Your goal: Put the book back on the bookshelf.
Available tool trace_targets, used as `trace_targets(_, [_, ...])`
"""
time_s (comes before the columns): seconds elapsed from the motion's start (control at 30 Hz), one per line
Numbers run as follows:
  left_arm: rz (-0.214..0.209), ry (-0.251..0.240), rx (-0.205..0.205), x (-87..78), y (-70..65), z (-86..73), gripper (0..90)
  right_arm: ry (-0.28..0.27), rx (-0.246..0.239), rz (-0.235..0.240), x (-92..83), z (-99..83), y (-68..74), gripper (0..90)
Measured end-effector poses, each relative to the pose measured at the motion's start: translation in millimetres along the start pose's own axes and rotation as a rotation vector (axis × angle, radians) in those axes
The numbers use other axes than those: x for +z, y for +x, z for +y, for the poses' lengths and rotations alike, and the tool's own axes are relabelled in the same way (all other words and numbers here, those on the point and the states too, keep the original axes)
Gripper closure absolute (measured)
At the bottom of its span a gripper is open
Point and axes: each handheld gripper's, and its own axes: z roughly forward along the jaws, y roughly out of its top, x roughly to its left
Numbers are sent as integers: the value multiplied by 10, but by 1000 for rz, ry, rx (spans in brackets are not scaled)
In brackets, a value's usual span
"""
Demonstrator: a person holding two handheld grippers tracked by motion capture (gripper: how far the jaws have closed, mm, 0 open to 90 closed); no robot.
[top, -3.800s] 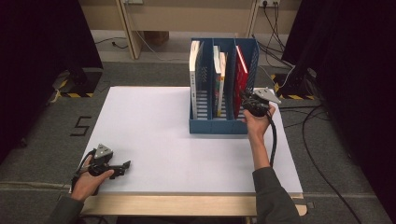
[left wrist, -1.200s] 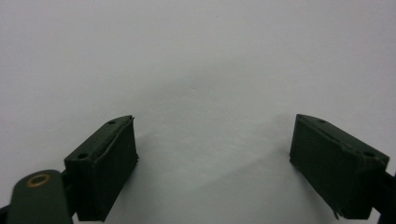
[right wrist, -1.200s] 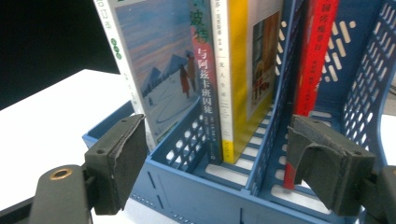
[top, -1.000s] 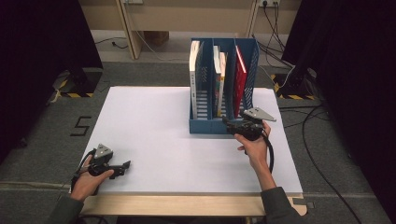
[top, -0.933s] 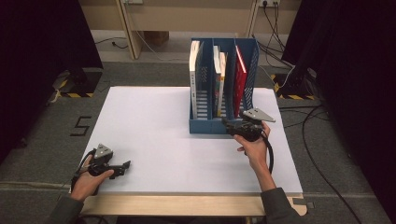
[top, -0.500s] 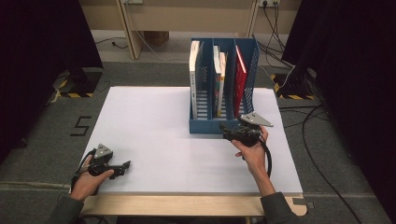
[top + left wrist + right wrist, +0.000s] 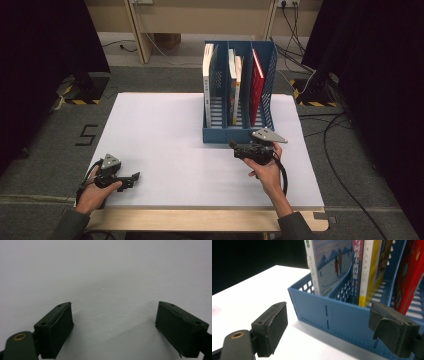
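Two hand-held grippers over a white table, the right one just in front of a blue book rack.

At the near left corner of the white table [image 7: 165,125], the left gripper [image 7: 131,178] sits low in the person's left hand [image 7: 95,192]; its jaws stand wide apart over bare table with nothing between them; further right, towards the far side, the blue rack [image 7: 239,134] stands upright with three compartments: a white-spined book [image 7: 207,70] in the left one, two thin books [image 7: 233,80] in the middle one, a red book [image 7: 256,80] leaning in the right one; just on the near side of the rack's front wall, the right gripper [image 7: 236,148] is held in the right hand [image 7: 265,167], pointing left along that wall; its jaws have just been opening and now stand wide, empty, close to the rack but apart from it; all the books rest inside the rack, none held.
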Motion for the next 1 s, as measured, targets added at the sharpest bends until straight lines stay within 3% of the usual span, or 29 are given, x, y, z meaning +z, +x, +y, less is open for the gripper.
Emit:
trace_targets(0.57, [2,-3,-1,-1,-2,-5,130,52,-14,27,8,-137,124,171])
trace_targets(1.0, [3,-3,0,-3,-2,-7,130,59,-11,27,-41,-214,155,177])
